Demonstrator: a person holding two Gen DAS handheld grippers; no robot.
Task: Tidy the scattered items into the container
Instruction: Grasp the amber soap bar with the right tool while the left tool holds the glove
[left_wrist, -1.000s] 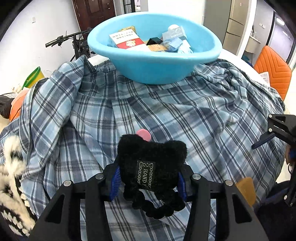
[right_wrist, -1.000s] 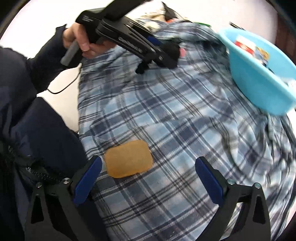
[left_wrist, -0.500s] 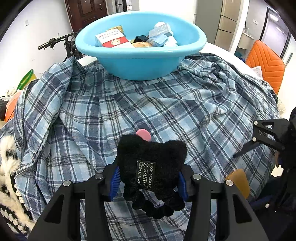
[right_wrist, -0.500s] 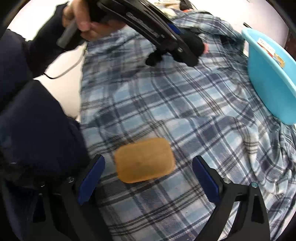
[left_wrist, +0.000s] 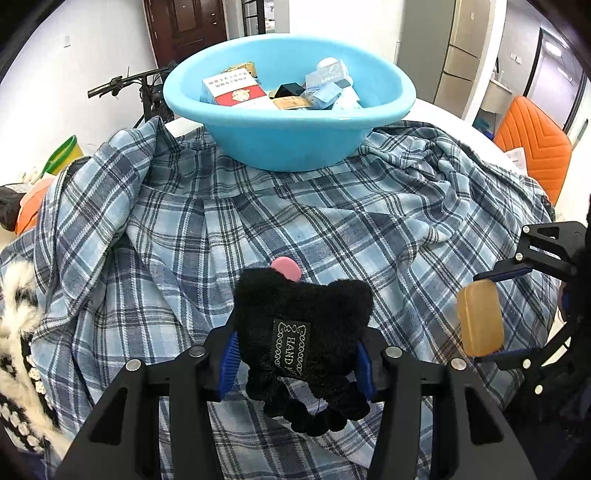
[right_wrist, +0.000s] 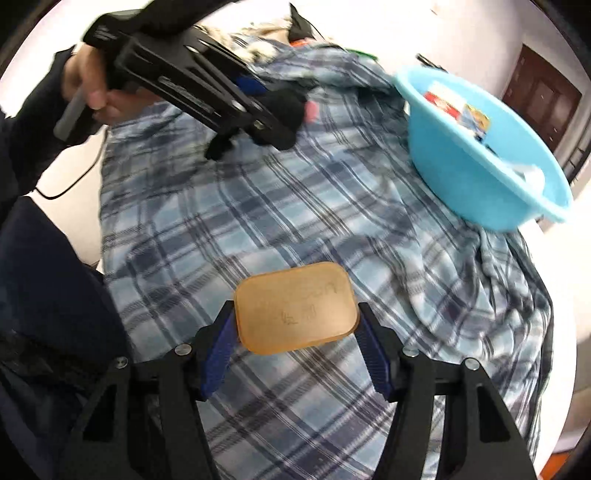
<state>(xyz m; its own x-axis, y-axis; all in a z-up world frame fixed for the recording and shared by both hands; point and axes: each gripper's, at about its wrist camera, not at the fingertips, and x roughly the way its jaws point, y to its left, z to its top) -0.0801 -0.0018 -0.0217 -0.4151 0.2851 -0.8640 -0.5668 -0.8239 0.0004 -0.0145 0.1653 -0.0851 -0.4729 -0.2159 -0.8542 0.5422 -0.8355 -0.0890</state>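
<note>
Both hand-held grippers grip: left (left_wrist: 295, 354) black plush (left_wrist: 303, 321), right (right_wrist: 295, 347), just closed, seemingly soap (right_wrist: 295, 306).

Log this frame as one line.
left gripper: holds black plush item | right gripper: just closed on amber bar | blue basin: ahead

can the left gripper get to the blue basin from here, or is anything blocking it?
Probably yes. The left gripper, shut on the black fuzzy item, faces the blue basin with only plaid cloth between. The right gripper sits off to the side.
</note>
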